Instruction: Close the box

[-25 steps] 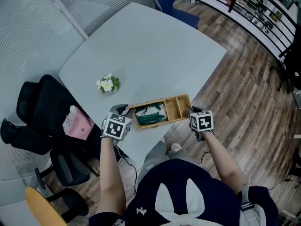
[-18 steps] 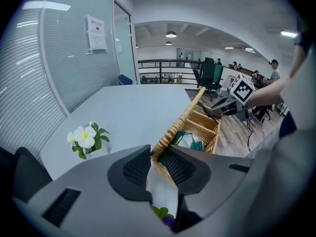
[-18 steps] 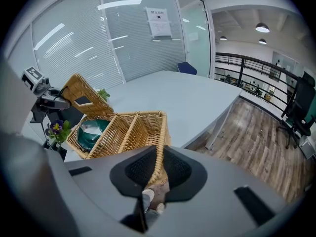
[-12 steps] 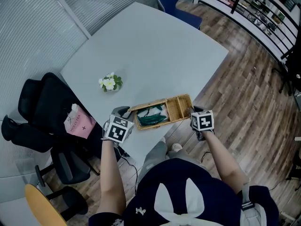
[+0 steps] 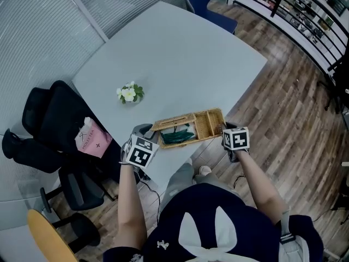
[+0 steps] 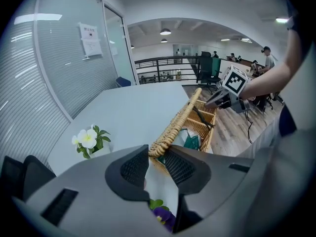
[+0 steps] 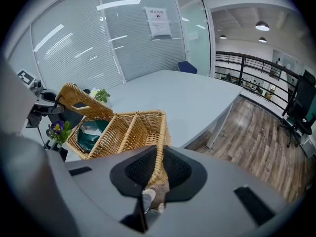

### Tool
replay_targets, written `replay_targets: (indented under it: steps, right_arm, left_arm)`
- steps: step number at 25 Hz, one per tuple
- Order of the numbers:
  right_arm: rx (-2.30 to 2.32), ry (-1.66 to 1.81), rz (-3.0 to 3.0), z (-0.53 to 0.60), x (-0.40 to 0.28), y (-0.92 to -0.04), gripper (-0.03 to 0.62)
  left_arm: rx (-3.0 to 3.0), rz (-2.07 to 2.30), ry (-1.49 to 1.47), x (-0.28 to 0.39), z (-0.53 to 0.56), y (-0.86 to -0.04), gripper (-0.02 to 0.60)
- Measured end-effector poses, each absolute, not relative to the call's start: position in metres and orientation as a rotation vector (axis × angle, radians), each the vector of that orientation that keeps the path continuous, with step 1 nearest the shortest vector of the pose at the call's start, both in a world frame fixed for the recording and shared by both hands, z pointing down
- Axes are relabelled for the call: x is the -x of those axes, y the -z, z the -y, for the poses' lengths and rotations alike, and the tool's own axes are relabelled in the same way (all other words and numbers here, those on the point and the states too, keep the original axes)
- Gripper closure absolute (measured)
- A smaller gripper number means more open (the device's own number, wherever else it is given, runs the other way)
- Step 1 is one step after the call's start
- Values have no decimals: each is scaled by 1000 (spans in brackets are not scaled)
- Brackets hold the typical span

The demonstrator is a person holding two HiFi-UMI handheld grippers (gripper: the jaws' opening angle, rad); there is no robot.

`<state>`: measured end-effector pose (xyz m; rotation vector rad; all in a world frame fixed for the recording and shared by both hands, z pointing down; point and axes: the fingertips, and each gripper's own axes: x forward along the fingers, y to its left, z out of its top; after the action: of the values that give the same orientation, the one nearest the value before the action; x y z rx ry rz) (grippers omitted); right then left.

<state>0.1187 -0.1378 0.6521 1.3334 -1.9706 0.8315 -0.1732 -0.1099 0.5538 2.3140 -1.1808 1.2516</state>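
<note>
A wicker box (image 5: 206, 125) with two compartments sits at the near edge of the grey table (image 5: 174, 53). Something green (image 5: 175, 137) lies in its left compartment. The wicker lid (image 5: 168, 122) stands tilted up over that side. My left gripper (image 5: 144, 132) is shut on the lid's corner; in the left gripper view the lid's rim (image 6: 177, 122) runs out from between the pads of the left gripper (image 6: 156, 164). My right gripper (image 5: 223, 130) is shut on the box's right end wall (image 7: 161, 132), which is pinched between the jaws of the right gripper (image 7: 158, 171).
A small pot of white flowers (image 5: 128, 93) stands on the table left of the box. Black chairs (image 5: 46, 119) and a pink bag (image 5: 90, 141) are at the left, a blue chair (image 5: 210, 1) beyond the table. Wooden floor (image 5: 283, 119) lies to the right.
The left gripper has moved a little toward the box, and the lid has swung further up over the left compartment. The right gripper has kept its hold in place.
</note>
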Motion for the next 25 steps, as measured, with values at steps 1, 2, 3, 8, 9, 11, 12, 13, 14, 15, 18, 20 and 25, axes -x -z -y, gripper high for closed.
replay_targets:
  steps: [1, 2, 3, 8, 9, 11, 12, 13, 14, 15, 18, 20, 25]
  right_arm:
    - [-1333, -835, 1971, 138, -119, -652, 543]
    - [-1332, -839, 1971, 138, -119, -653, 545]
    - [-1330, -841, 1972, 138, -119, -653, 545]
    - [-1323, -841, 1974, 139, -118, -653, 546]
    - [-1320, -843, 1976, 139, -118, -654, 545]
    - [-1315, -850, 1980, 138, -117, -657, 545]
    - [-1313, -854, 1981, 138, -118, -658, 545]
    - [-1313, -854, 1981, 137, -118, -658, 546]
    - [-1316, -850, 1980, 137, -119, -657, 545]
    - [-1320, -846, 1979, 137, -119, -656, 545]
    - [-1315, -854, 1981, 137, -119, -658, 545]
    - [-1320, -847, 1980, 139, -119, -656, 545]
    - [-1327, -848, 1980, 139, -120, -654, 545]
  left_arm:
    - [-2313, 1182, -1250, 173, 109, -554, 486]
    - [-2311, 1186, -1247, 172, 108, -554, 486]
    - [-2308, 1190, -1244, 172, 107, -554, 485]
    - [-2299, 1204, -1259, 171, 104, -555, 483]
    - [-2299, 1203, -1269, 171, 103, -556, 483]
    - [-2303, 1200, -1293, 171, 101, -558, 483]
    - [-2306, 1198, -1305, 170, 99, -558, 483]
    - [-2308, 1196, -1316, 170, 98, -559, 483]
    - [-2308, 1194, -1324, 169, 97, -560, 483]
    - [-2308, 1193, -1331, 169, 96, -560, 483]
    - [-2313, 1188, -1354, 168, 94, -562, 483]
    - [-2326, 1182, -1376, 168, 94, -564, 482]
    - [-2350, 1167, -1429, 167, 89, -567, 480]
